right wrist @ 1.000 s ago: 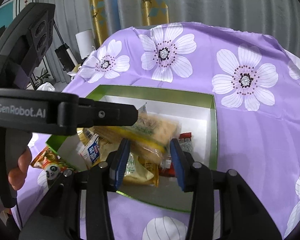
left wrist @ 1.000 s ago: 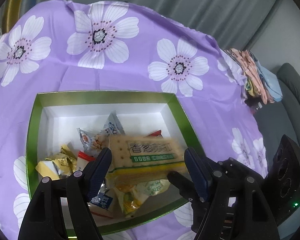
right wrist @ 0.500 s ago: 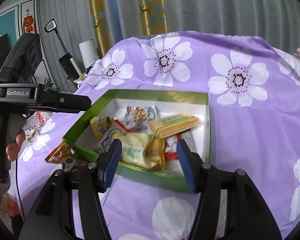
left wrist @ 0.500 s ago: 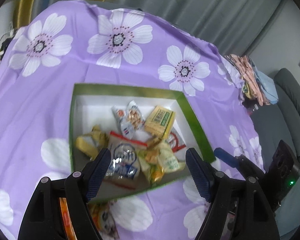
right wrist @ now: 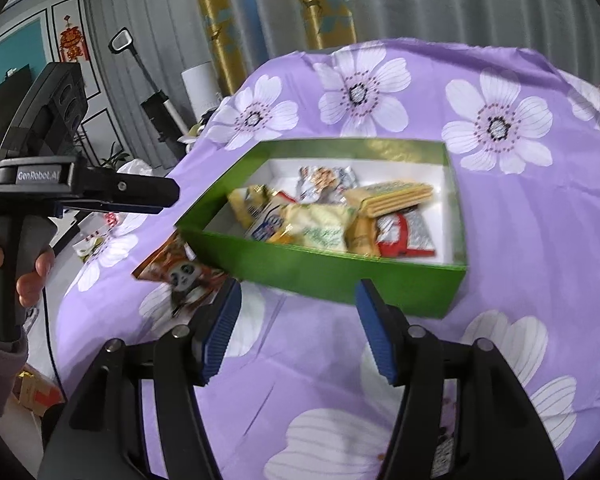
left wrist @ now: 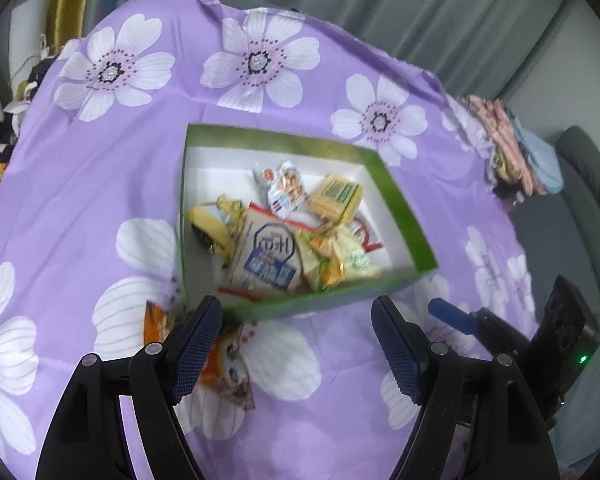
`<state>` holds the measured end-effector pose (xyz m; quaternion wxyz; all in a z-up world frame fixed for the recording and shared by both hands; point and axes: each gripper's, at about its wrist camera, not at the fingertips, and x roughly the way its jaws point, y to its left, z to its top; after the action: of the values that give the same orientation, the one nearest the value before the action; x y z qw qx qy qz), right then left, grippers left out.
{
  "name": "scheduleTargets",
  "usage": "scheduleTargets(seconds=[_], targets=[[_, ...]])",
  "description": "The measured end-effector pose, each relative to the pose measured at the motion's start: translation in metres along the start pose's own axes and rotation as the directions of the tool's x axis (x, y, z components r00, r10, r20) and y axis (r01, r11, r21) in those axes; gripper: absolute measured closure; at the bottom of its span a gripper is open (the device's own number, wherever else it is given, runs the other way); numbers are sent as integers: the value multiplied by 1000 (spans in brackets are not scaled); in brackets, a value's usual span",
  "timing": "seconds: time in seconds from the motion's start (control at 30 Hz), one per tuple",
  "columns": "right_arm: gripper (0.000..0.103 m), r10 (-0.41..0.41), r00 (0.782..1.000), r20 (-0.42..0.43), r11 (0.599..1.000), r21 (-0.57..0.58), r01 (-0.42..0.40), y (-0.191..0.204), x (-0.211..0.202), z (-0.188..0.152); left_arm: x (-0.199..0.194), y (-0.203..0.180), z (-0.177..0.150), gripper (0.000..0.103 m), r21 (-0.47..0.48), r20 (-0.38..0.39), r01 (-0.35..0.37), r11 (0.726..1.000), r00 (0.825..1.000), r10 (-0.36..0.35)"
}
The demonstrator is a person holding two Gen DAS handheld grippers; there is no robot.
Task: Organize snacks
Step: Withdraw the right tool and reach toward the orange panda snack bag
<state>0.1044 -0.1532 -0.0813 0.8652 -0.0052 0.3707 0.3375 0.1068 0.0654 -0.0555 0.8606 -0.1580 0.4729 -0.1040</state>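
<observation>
A green box (left wrist: 404, 216) with a white inside holds several snack packets, among them a soda cracker pack (left wrist: 336, 197) and a blue-and-white packet (left wrist: 268, 258). The box (right wrist: 340, 276) and the cracker pack (right wrist: 396, 196) also show in the right wrist view. An orange panda snack packet (right wrist: 180, 272) lies on the purple flowered cloth outside the box's near left corner; it also shows in the left wrist view (left wrist: 216, 356). My left gripper (left wrist: 296, 344) is open and empty, in front of the box. My right gripper (right wrist: 300, 328) is open and empty, in front of the box.
The purple flowered cloth (left wrist: 100, 184) covers the table. Folded clothes (left wrist: 516, 140) lie at the far right edge. Curtains hang behind. The left gripper's body (right wrist: 60, 184) is at the left of the right wrist view.
The left gripper let go of the soda cracker pack, which now lies in the box. Both grippers drew back from the box toward the near side. The panda packet came into view.
</observation>
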Motion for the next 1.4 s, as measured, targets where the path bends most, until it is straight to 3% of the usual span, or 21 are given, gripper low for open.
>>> scheduleTargets(seconds=[0.47,0.77,1.2,1.4], targets=[[42,28,999,-31,998,51,-27,7,-21,-25,9,-50,-43,26,70,-68,97,993,993,-93],[40,49,997,-60,997,57,-46,17,-20,-34,4,-58,-56,26,87,-60,91,992,994,-86],[40,109,988,-113,993,54,-103,38,6,-35,-13,-28,-64,26,54,-31,74,996,997,-72],[38,191,974,-125,980,71,-183,59,38,-27,-18,-2,-60,26,7,-12,60,998,998,-60]])
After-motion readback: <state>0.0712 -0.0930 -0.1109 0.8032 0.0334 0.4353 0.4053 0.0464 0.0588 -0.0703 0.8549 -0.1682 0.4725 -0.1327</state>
